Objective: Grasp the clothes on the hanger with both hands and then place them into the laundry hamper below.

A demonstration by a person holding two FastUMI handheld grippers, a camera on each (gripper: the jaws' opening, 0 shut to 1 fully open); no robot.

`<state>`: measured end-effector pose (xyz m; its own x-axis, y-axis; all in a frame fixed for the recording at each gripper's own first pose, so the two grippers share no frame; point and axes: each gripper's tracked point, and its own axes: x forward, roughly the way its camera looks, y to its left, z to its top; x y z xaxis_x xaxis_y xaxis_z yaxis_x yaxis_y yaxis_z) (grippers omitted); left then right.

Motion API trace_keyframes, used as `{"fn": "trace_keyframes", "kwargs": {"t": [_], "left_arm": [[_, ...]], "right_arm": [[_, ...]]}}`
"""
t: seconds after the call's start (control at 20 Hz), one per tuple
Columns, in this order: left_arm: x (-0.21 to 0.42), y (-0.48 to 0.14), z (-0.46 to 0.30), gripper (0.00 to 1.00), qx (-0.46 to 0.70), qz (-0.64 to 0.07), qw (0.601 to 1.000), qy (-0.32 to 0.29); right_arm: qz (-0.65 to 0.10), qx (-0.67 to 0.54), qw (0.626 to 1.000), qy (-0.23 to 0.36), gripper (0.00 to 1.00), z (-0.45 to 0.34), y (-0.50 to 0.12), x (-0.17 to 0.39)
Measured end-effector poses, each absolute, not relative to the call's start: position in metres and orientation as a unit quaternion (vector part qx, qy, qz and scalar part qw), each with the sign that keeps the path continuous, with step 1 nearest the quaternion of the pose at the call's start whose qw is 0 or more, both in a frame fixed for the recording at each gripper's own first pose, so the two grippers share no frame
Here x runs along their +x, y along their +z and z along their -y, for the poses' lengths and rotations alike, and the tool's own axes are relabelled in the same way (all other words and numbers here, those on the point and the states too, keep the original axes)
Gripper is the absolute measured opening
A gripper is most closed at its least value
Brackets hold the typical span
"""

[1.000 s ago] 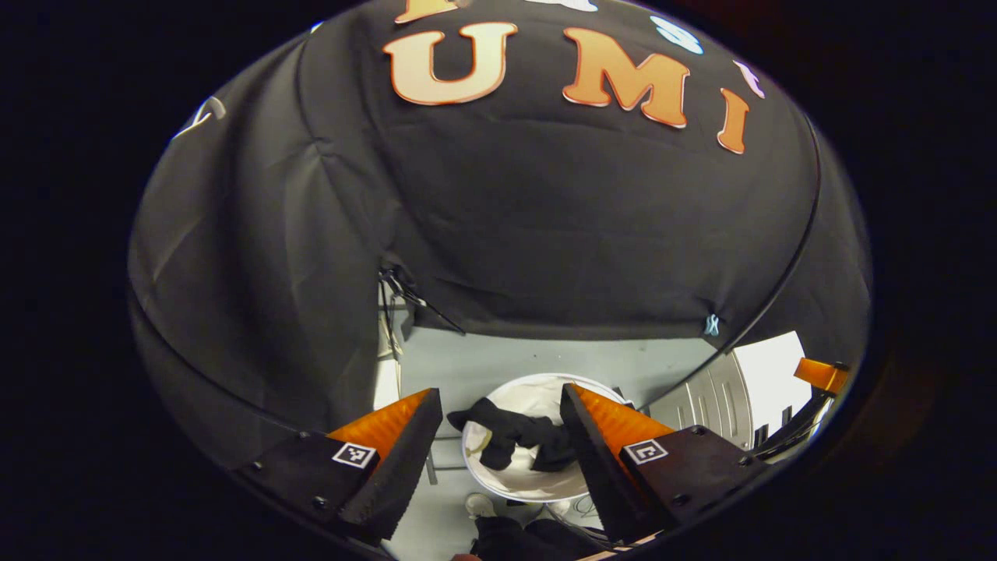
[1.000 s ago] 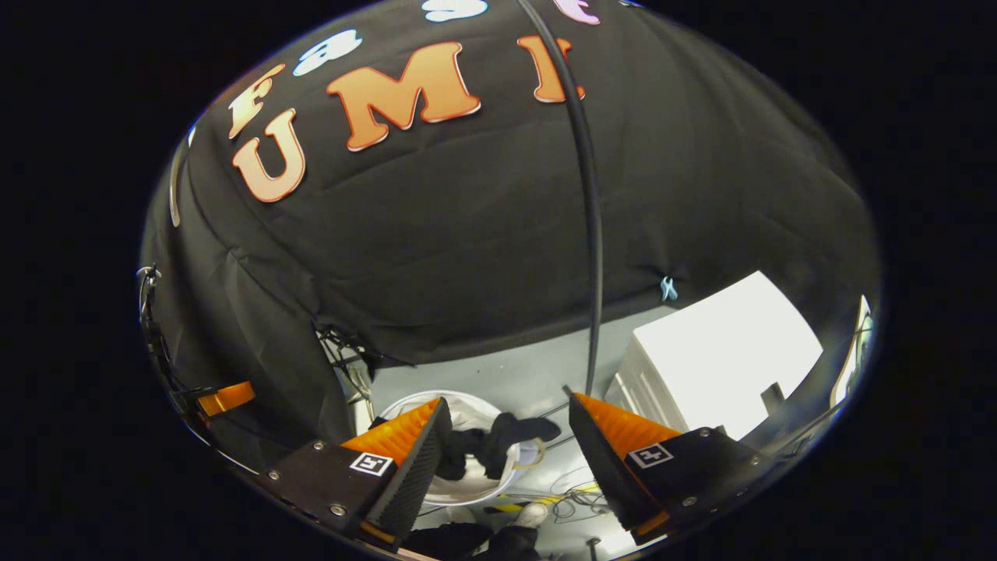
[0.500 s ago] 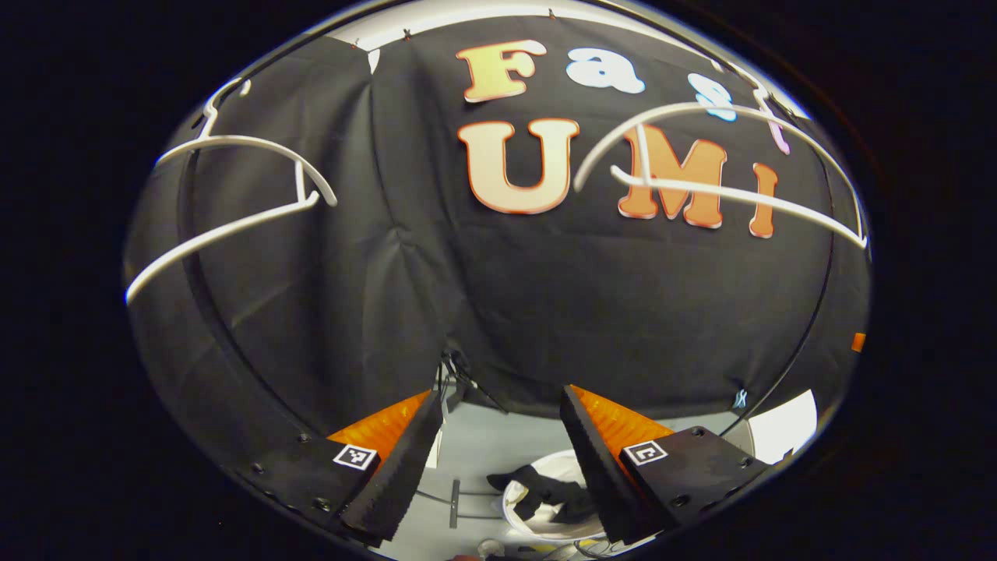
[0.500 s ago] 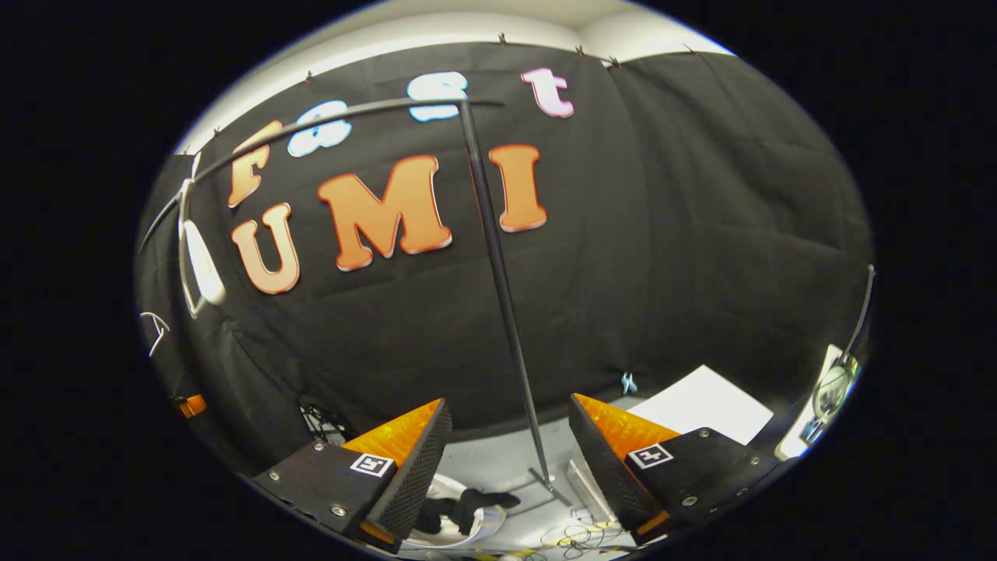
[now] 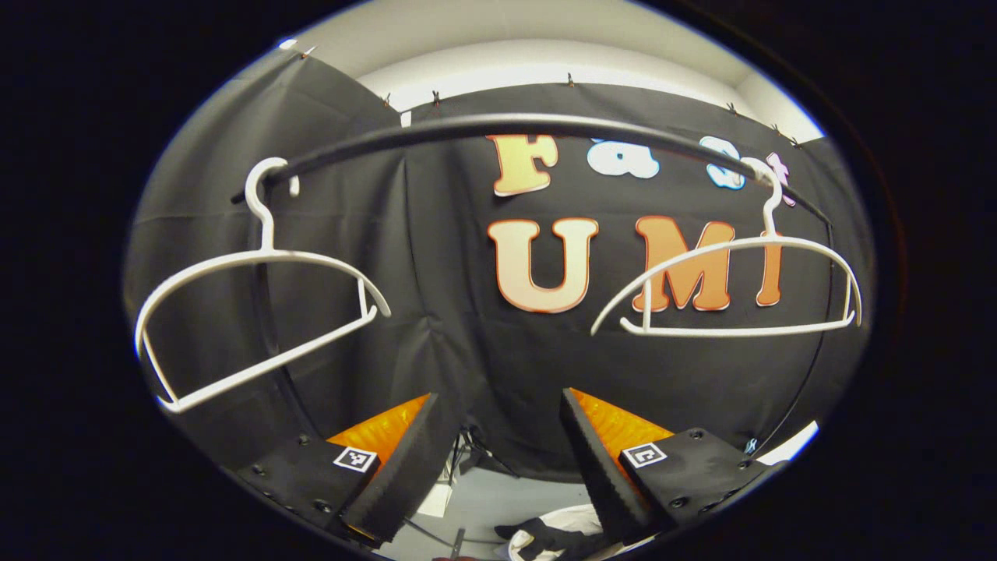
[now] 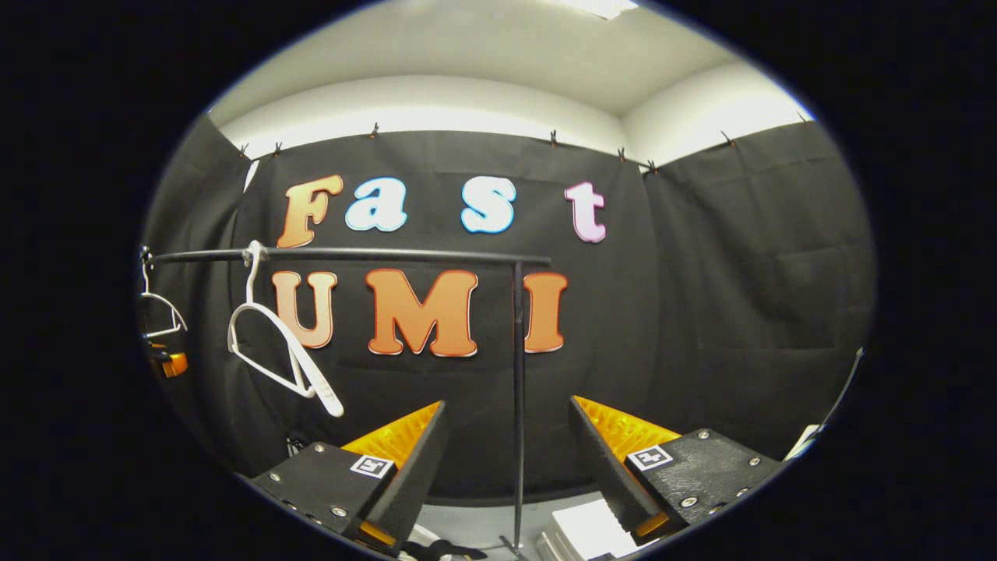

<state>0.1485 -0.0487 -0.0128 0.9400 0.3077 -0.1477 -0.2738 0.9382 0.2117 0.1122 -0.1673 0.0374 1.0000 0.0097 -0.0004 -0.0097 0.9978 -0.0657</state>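
Black cloth hangs behind a dark rail (image 5: 498,125), and two bare white hangers hook over it: the left hanger (image 5: 257,312) tilted, the right hanger (image 5: 732,288) level. In the right gripper view the rail (image 6: 350,254) meets an upright pole (image 6: 517,389), with a hanger (image 6: 280,351) near its far end.

Both tools point up and away from the floor. The left gripper (image 5: 498,460) has its jaws spread wide with nothing between them; the right gripper (image 6: 506,460) is likewise spread and empty. Dark clothes (image 5: 545,536) lie low at the bottom edge of the left gripper view, draped on the white hamper (image 5: 576,516) just beside the right finger.

Judging from the bare hangers, the job looks nearly or fully done. The risk is the garment: part seems to lie over the rim rather than inside, so it could slide out onto the floor. A raised gripper swinging sideways could also knock a hanger off the rail or catch the pole.

Most of the hamper is cut off, so whether the clothes sit fully inside cannot be told. A dark scrap (image 6: 436,552) at the bottom of the right gripper view is too cropped to identify.
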Motion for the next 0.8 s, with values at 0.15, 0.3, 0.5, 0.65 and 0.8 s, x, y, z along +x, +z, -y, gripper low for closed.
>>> {"fn": "trace_keyframes", "kwargs": {"t": [0.15,0.3,0.5,0.65,0.8], "left_arm": [[0.147,0.011,0.054,0.99,0.090,-0.063,0.983,0.145],[0.143,0.031,0.060,0.99,0.085,-0.037,0.986,0.139],[0.141,0.050,0.060,0.97,0.090,-0.002,0.986,0.141],[0.140,0.047,0.061,0.95,0.096,-0.002,0.985,0.140],[0.139,0.046,0.060,0.96,0.092,-0.001,0.986,0.141]], "right_arm": [[0.026,-0.043,0.999,0.004,0.94,0.165,0.055,0.102],[0.043,-0.032,0.999,0.012,0.94,0.163,0.066,0.094],[0.049,-0.027,0.998,0.016,0.94,0.161,0.066,0.091],[0.044,-0.018,0.999,0.021,0.89,0.161,0.058,0.090],[0.041,-0.014,0.999,0.020,0.94,0.162,0.053,0.090]]}}
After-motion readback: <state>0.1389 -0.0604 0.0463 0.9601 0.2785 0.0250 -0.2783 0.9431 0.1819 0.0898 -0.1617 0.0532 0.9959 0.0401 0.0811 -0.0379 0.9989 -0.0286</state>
